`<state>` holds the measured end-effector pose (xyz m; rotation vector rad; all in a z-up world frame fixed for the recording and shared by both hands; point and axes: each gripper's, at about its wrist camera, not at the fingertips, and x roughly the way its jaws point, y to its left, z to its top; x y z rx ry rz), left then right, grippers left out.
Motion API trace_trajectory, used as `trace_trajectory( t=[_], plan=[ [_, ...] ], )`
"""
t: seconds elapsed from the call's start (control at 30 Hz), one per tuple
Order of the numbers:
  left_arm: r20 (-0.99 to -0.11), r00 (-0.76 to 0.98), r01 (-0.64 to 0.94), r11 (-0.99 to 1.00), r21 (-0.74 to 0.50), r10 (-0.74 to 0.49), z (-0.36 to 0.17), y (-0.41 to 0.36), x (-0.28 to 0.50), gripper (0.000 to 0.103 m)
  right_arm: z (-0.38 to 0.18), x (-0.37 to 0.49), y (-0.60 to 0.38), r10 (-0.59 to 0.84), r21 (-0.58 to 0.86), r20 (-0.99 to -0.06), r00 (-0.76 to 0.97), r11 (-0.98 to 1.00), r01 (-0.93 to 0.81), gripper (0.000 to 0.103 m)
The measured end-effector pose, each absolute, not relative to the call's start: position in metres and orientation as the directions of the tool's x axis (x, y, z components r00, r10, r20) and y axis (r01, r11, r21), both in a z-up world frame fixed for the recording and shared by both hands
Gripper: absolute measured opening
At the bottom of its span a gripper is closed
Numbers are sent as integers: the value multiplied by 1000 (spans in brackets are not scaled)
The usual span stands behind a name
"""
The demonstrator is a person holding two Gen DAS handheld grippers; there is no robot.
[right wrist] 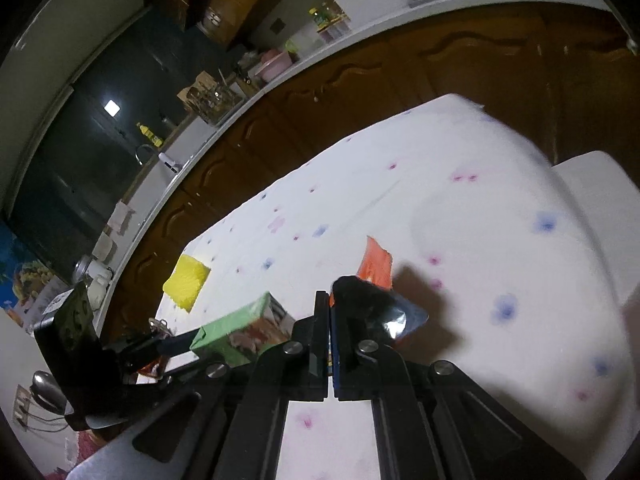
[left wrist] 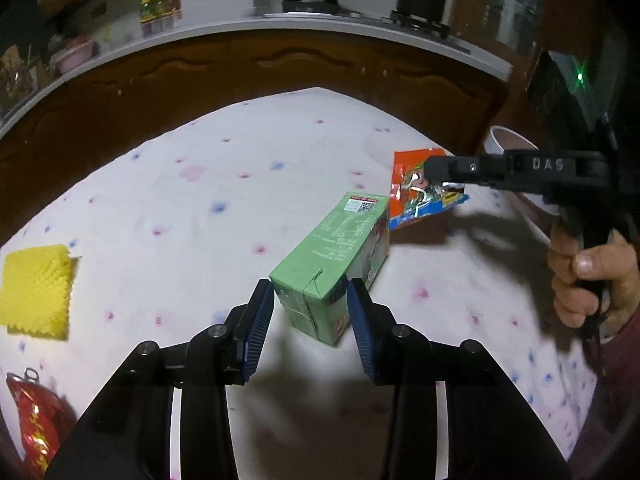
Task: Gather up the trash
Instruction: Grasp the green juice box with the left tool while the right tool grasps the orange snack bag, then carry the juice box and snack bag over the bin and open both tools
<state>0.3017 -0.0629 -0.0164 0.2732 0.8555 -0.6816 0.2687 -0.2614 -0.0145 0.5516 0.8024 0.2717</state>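
Note:
A green drink carton [left wrist: 340,236] lies on the white dotted tablecloth [left wrist: 200,200]. My left gripper [left wrist: 310,285] is shut on its near end, one blue pad against each side. The carton [right wrist: 236,330] also shows in the right wrist view, with the left gripper's finger [right wrist: 176,344] beside it. An orange snack wrapper [left wrist: 412,204] hangs just above the cloth, past the carton's far end. My right gripper [left wrist: 431,171] is shut on its top edge. In the right wrist view the right gripper [right wrist: 330,300] has its jaws together, with the wrapper [right wrist: 376,268] sticking out beyond them.
A yellow sponge [left wrist: 36,292] lies at the table's left, and a red crushed wrapper or can [left wrist: 36,420] sits near the front left corner. A white round container [left wrist: 506,142] stands off the table's right edge. A hand [left wrist: 588,280] holds the right gripper. Brown cabinets run behind.

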Motion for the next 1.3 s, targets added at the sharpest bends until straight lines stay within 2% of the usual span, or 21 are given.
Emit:
trace_trajectory(
  t=[0.07, 0.13, 0.23, 0.3, 0.33, 0.37, 0.57, 0.97, 1.3],
  plan=[
    [-765, 490, 648, 761, -1, -418, -17, -70, 298, 70, -11, 260, -266, 431, 563, -600, 674, 826, -27, 1],
    [-763, 513, 638, 769, 33, -393, -17, -76, 301, 73, -8, 253, -272, 423, 559, -599, 680, 829, -24, 1],
    [-770, 493, 646, 763, 12, -405, -17, -83, 309, 73, -4, 242, -278, 415, 559, -595, 688, 829, -16, 1],
    [-769, 494, 650, 760, 17, -405, -19, -88, 310, 67, -3, 233, -283, 412, 561, -593, 692, 828, -11, 1],
    [-771, 486, 653, 758, 8, -411, -20, -89, 311, 53, -3, 229, -286, 410, 563, -590, 695, 826, -9, 1],
    [-777, 472, 653, 757, -9, -416, -22, -90, 312, 48, -3, 224, -289, 409, 565, -588, 698, 825, -7, 1],
    [-751, 477, 639, 767, -60, -456, -12, -94, 295, 36, 6, 200, -307, 388, 564, -571, 723, 826, 2, 1],
    [-649, 519, 643, 755, -133, -556, 32, -139, 237, 33, 28, 139, -360, 304, 553, -522, 797, 832, 45, 1],
    [-613, 473, 712, 684, -158, -633, 53, -194, 217, 33, 37, 103, -405, 223, 549, -497, 839, 829, 105, 1]
  ],
)
